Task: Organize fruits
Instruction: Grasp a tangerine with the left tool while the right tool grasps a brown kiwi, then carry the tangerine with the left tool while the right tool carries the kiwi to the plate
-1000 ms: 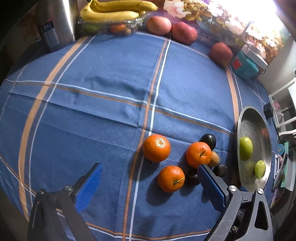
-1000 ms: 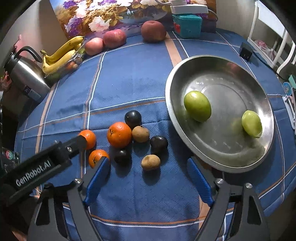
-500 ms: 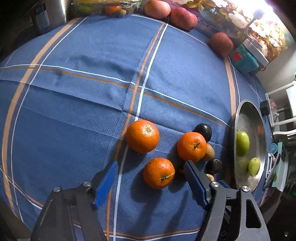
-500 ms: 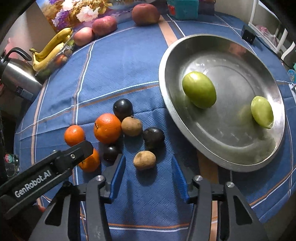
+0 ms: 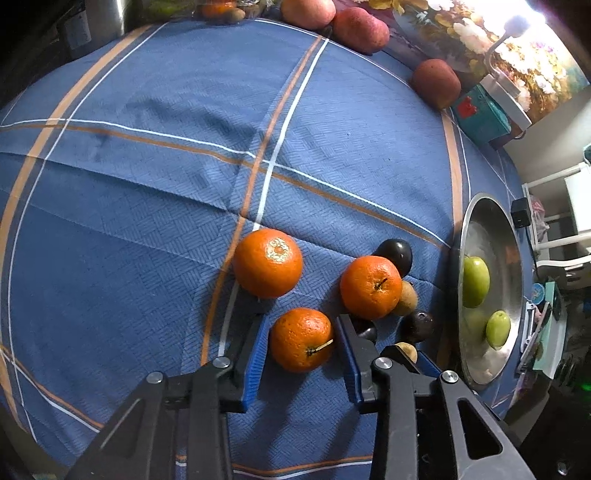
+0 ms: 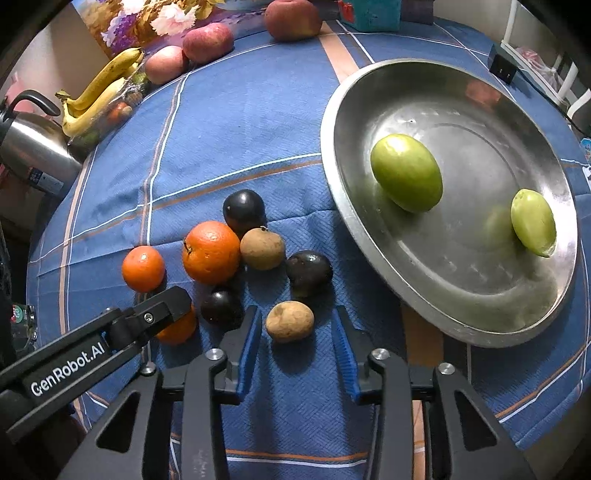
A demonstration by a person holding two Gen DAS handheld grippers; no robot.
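Note:
My left gripper (image 5: 301,325) is open with its blue pads on either side of the nearest orange (image 5: 301,339); I see a small gap at each pad. Two more oranges (image 5: 267,262) (image 5: 370,287) lie just beyond. My right gripper (image 6: 295,321) is open around a small brown fruit (image 6: 290,320), pads not touching it. A second brown fruit (image 6: 262,248) and three dark plums (image 6: 243,208) (image 6: 309,272) (image 6: 221,308) lie close by. The steel plate (image 6: 369,236) holds two green fruits (image 6: 406,171) (image 6: 533,221).
The left gripper's arm (image 6: 85,350) crosses the right wrist view at lower left, over an orange. At the table's far edge are bananas (image 6: 99,92), red apples (image 6: 208,42), a kettle (image 6: 33,147) and a teal box (image 6: 369,14). The blue cloth (image 5: 147,166) covers the table.
Both grippers have moved forward and down and narrowed their jaws: the left now brackets the nearest orange, the right brackets the small brown fruit.

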